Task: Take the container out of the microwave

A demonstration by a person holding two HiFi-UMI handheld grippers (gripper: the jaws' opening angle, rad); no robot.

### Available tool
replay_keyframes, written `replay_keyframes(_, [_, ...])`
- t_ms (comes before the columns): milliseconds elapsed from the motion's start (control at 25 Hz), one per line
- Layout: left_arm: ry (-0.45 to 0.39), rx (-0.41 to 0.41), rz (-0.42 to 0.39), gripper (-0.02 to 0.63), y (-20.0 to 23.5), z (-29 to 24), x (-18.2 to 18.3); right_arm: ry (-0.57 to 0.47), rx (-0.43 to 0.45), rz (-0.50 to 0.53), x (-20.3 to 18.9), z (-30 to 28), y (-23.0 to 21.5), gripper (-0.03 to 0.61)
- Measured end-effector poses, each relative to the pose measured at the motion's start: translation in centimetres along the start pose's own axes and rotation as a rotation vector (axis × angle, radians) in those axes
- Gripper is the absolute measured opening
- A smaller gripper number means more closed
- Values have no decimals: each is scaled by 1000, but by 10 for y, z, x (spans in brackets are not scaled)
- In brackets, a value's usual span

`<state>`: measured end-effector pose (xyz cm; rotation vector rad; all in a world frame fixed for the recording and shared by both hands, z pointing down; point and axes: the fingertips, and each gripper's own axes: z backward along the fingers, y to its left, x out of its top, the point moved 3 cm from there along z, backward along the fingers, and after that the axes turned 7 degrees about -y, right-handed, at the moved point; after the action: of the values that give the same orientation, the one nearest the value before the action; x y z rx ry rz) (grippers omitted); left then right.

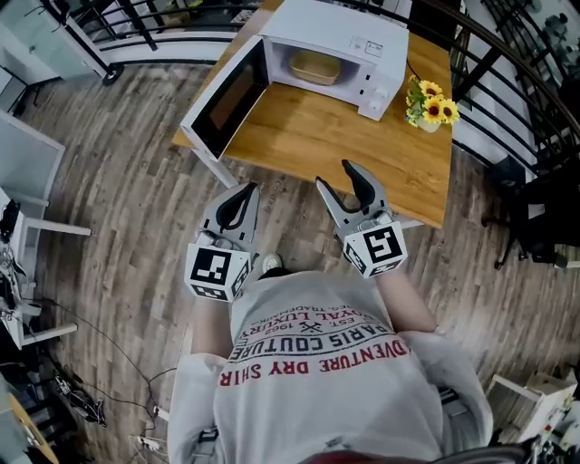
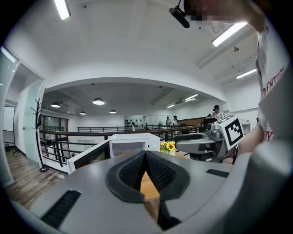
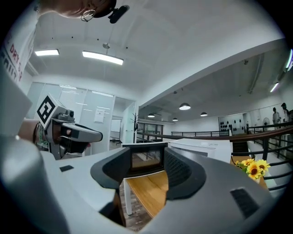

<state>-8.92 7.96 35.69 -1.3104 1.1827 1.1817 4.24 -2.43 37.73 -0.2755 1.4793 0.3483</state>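
Head view: container (image 1: pixel 314 67) upper centre, inside microwave (image 1: pixel 337 27), door (image 1: pixel 224 101) open; long axis across frame. Right gripper (image 1: pixel 333 176) straight below, nearer, jaws wide apart, empty. Left gripper (image 1: pixel 247 192) lower left, jaws together, empty.

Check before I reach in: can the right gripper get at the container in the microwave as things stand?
Probably yes: the microwave door is open, the container sits exposed, and the open right gripper faces bare table before it.

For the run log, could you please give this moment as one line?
door open | container in microwave | left gripper shut, empty | right gripper open, empty
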Motion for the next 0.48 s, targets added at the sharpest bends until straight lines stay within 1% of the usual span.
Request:
replay_keyframes(160, [23,-69,-5,14,50,-12,-7,40,-70,-2,-4,-46,9,232])
replay_keyframes(280, [31,-117,10,14,81,-20,-11,72,-114,6,-7,-75,13,232])
replay_keyframes(480, [29,-162,52,14,112,-39,-18,146,-156,38,-17,-102,11,232])
